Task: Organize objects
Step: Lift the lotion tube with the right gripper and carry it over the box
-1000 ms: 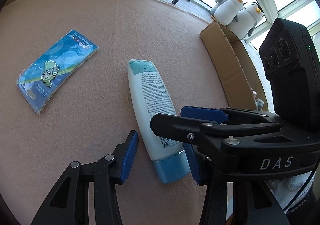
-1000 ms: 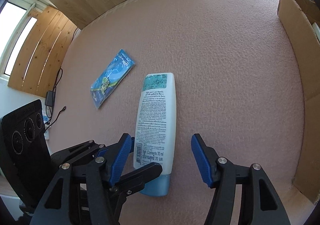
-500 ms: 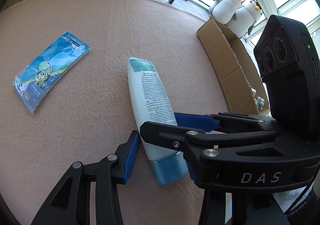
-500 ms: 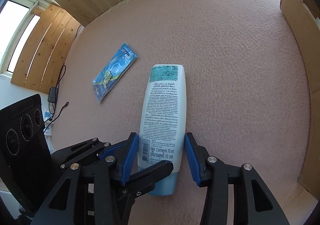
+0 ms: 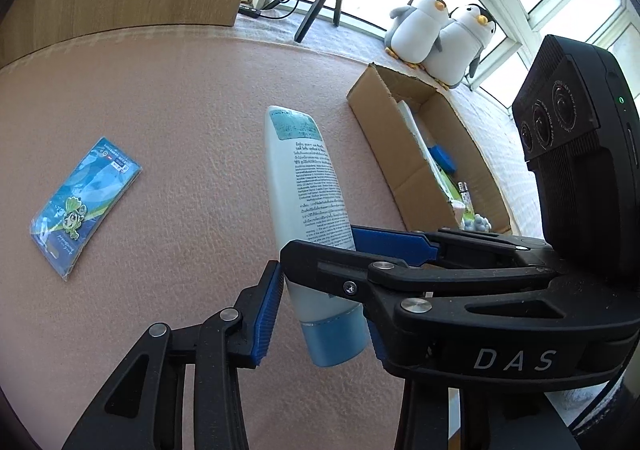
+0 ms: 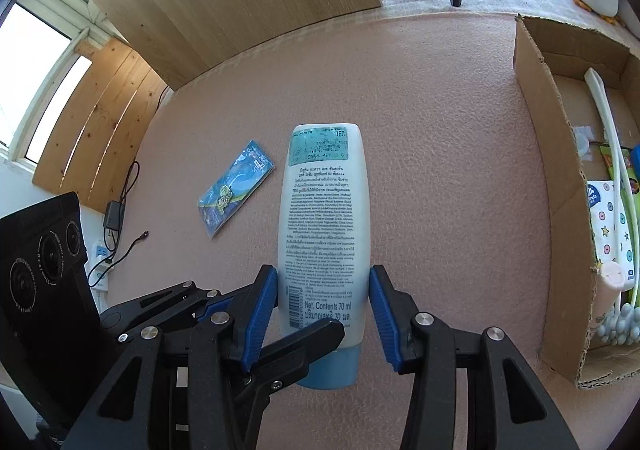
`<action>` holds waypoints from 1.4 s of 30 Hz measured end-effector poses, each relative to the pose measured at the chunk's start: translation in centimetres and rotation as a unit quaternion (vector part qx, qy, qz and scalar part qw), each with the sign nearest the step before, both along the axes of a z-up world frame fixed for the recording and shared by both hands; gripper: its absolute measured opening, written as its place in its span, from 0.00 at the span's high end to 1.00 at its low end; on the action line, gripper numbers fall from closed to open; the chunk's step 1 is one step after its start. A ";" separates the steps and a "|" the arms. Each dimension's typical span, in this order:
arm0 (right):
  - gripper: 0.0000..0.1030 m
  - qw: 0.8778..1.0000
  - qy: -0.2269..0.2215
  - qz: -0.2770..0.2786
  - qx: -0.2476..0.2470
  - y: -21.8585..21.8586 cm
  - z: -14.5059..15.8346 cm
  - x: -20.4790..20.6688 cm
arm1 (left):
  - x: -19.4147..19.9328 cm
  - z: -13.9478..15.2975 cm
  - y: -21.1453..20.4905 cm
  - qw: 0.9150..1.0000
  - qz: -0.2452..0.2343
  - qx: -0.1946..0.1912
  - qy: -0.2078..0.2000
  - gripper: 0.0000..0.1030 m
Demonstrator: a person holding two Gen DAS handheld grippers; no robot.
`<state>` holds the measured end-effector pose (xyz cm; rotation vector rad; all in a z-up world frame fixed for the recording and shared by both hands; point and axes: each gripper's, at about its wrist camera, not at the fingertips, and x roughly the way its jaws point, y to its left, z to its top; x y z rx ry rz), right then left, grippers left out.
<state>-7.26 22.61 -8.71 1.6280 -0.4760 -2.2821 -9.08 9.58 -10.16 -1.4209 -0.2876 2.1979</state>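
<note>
- At far left, only the right wrist view took in a plug adapter (image 6: 113,215) and its cables, lying off the edge of the pink mat (image 6: 440,98) below slatted wooden panels.
- A blue packet with a green cartoon figure (image 5: 86,206) lay flat on the mat, well apart from the grippers and left of the tube.
- The left gripper (image 5: 324,310) was spread open, its blue pads on either side of the tube's cap end. Its right-hand pad was mostly hidden behind the other gripper, and contact could not be judged.
- At centre, the white lotion tube with a blue cap (image 6: 324,210) sat clamped in the right gripper (image 6: 323,278), both blue pads pressed to its sides just above the cap.
- The tube's long axis ran along the right gripper's fingers. The blue cap pointed back towards the cameras and the flat crimped end pointed away across the mat, printed back face up.
- Whether the tube was clear of the mat could not be told.
- At right stood an open cardboard box (image 6: 548,154). The right wrist view looked deeper into it, showing a long white strip and a star-patterned white pack (image 6: 610,226).
- Only the left wrist view showed two plush penguins (image 5: 440,34) whole on the window ledge behind the box.
</note>
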 end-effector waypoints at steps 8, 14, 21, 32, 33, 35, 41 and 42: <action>0.58 0.998 0.041 -0.040 0.005 4.7 3.4 0.2 | -1.3 3.7 4.8 0.999 -0.027 0.008 0.038 0.60; 0.58 0.996 0.059 -0.071 0.012 8.7 4.7 0.3 | -2.7 5.0 9.1 0.997 -0.048 0.013 0.053 0.60; 0.58 0.993 0.063 -0.102 0.022 13.4 4.7 0.3 | -3.7 4.9 14.4 0.996 -0.073 0.014 0.056 0.60; 0.58 0.990 0.051 -0.133 0.022 18.9 3.2 0.0 | -5.2 3.3 20.7 0.994 -0.101 0.011 0.047 0.59; 0.58 0.989 0.050 -0.134 0.023 19.2 3.1 0.0 | -5.3 3.1 21.0 0.994 -0.102 0.011 0.046 0.59; 0.58 0.989 0.049 -0.135 0.024 19.7 2.7 -0.1 | -5.8 2.6 21.6 0.994 -0.104 0.010 0.043 0.59; 0.58 0.989 0.043 -0.136 0.028 20.7 2.0 -0.4 | -6.5 1.7 22.6 0.994 -0.108 0.007 0.036 0.59; 0.58 0.989 0.043 -0.136 0.028 20.8 2.0 -0.5 | -6.5 1.7 22.7 0.993 -0.108 0.006 0.037 0.59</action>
